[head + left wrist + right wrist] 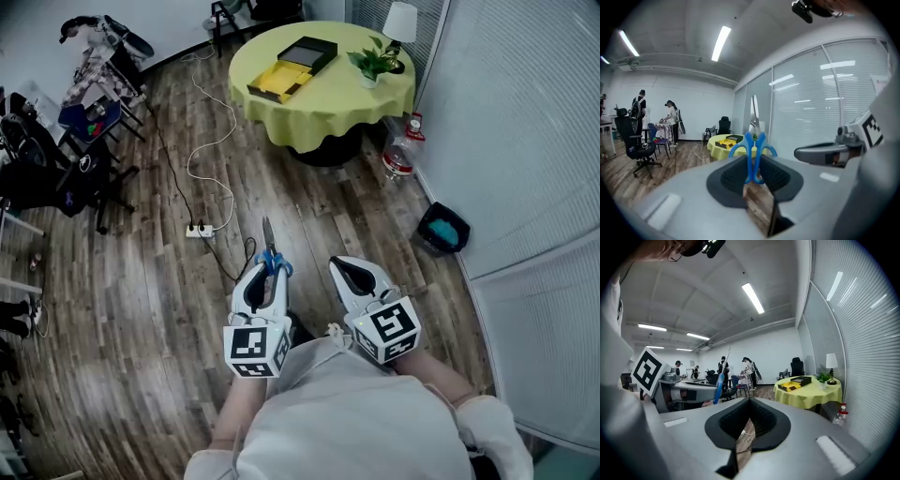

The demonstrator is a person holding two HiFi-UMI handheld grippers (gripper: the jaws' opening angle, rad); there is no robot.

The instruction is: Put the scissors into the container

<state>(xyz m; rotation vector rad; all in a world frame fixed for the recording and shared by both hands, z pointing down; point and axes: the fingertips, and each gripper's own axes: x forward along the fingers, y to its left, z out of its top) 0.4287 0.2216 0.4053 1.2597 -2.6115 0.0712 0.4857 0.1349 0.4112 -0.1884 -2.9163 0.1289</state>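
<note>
Okay, my left gripper (267, 274) is clamped on the blue-handled steel scissors (270, 246). The handle loops sit between its dark pads and the blades point forward and away from me. In the left gripper view the scissors (753, 140) stand upright between the jaws, well seated.

My right gripper (339, 266) carries nothing; its own view shows the jaws drawn together at the tips.

So the pick-up is done. What I take for the container, the black-and-yellow open box (281, 80), lies on the round counter with the yellow cloth (323, 108), well apart from me across the wooden floor (169, 309). The carry, the lining-up over the box and the release are all left. By my reckoning, we're about halfway.
</note>
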